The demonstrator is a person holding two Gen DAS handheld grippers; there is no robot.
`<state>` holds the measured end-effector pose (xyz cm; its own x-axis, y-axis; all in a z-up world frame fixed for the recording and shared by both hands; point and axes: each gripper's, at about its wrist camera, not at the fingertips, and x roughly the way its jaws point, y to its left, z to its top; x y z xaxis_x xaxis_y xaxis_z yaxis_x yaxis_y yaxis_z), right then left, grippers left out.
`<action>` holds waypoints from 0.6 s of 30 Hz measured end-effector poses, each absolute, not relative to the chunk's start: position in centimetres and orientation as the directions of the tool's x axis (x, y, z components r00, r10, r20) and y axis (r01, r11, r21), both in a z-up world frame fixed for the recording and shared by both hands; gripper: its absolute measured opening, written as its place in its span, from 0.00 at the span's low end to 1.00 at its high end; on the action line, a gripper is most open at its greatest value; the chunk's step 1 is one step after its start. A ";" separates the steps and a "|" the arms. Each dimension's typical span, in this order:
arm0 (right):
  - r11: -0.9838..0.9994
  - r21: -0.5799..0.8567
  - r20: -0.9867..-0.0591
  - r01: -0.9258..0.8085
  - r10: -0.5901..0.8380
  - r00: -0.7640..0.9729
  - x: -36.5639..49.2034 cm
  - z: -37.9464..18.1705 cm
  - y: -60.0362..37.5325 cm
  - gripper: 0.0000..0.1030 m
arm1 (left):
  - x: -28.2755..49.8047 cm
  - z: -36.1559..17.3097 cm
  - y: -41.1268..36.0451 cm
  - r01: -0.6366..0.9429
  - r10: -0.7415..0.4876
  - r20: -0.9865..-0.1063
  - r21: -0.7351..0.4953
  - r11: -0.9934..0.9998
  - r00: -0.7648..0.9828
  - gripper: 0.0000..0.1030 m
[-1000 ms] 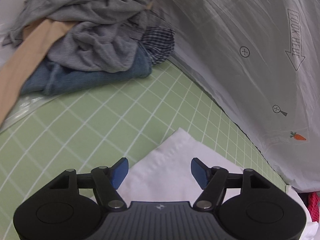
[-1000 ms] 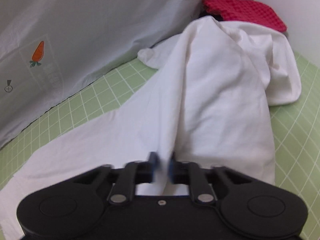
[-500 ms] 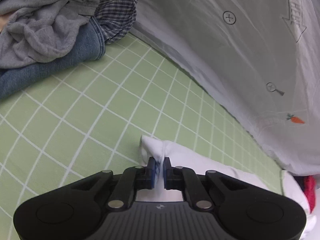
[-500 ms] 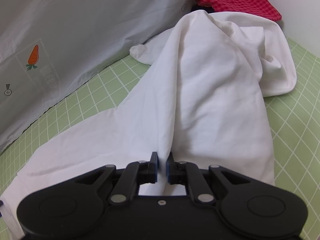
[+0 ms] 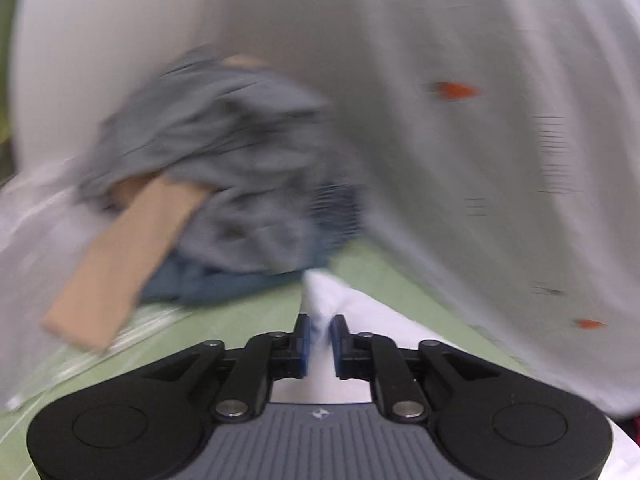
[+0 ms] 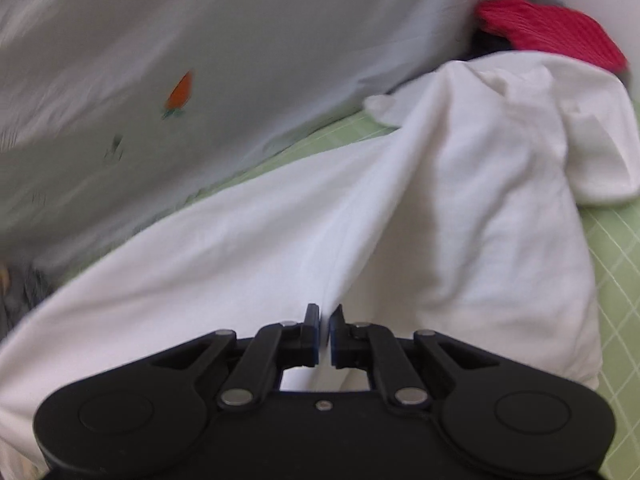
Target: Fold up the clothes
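Observation:
A white garment (image 6: 440,220) lies crumpled across the green grid mat (image 6: 612,280). My right gripper (image 6: 324,320) pinches a fold of it near its middle. The jaws are opening slightly, with the cloth still pressed between the pads. In the left wrist view, a bunched corner of the white garment (image 5: 360,312) sticks up between the blue pads of my left gripper (image 5: 319,330). It is lifted off the mat (image 5: 240,320). These jaws are also opening a little, but they still grip the cloth. This view is blurred by motion.
A pile of grey, blue and checked clothes (image 5: 224,168) with a tan piece (image 5: 124,264) sits ahead of the left gripper. A grey sheet with carrot prints (image 5: 480,160) rises along the mat's far side. A red cloth (image 6: 548,28) lies beyond the white garment.
The left gripper closed on the white garment's corner and lifted it, and its view swung toward the clothes pile. The right gripper kept its pinch on the fold and shifted slightly.

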<state>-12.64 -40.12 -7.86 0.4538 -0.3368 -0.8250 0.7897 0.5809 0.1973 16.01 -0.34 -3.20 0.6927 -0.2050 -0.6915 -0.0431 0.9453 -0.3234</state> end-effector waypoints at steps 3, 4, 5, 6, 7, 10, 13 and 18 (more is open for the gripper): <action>0.621 0.152 -0.852 0.769 -0.313 0.421 -10.8 -8.4 -39.4 0.28 | 15.8 -5.9 1.8 -0.155 -0.163 -0.751 -0.333 0.930 0.640 0.20; 0.624 0.158 -0.844 0.766 -0.318 0.433 -10.8 -8.0 -39.3 0.30 | 15.2 -6.3 2.5 -0.167 -0.179 -0.748 -0.362 0.917 0.639 0.26; 0.627 0.164 -0.833 0.761 -0.325 0.448 -10.9 -7.6 -39.2 0.34 | 14.7 -6.7 2.7 -0.171 -0.187 -0.749 -0.373 0.912 0.635 0.34; 0.631 0.170 -0.822 0.757 -0.333 0.462 -11.0 -7.1 -39.0 0.38 | 14.3 -7.0 2.8 -0.171 -0.190 -0.753 -0.374 0.912 0.630 0.35; 0.631 0.176 -0.811 0.755 -0.342 0.475 -11.2 -6.6 -39.0 0.39 | 14.0 -7.2 2.6 -0.164 -0.195 -0.758 -0.369 0.915 0.622 0.35; 0.613 0.197 -0.781 0.765 -0.373 0.501 -12.5 -5.2 -39.4 0.41 | 13.5 -7.7 1.4 -0.124 -0.227 -0.769 -0.368 0.922 0.598 0.37; 0.581 0.228 -0.752 0.782 -0.405 0.520 -14.5 -3.9 -39.9 0.45 | 12.9 -8.1 -0.7 -0.073 -0.266 -0.781 -0.369 0.927 0.565 0.40; 0.506 0.256 -0.681 0.824 -0.511 0.525 -19.1 -1.8 -40.7 0.53 | 11.7 -8.5 -4.8 0.049 -0.334 -0.806 -0.356 0.933 0.489 0.40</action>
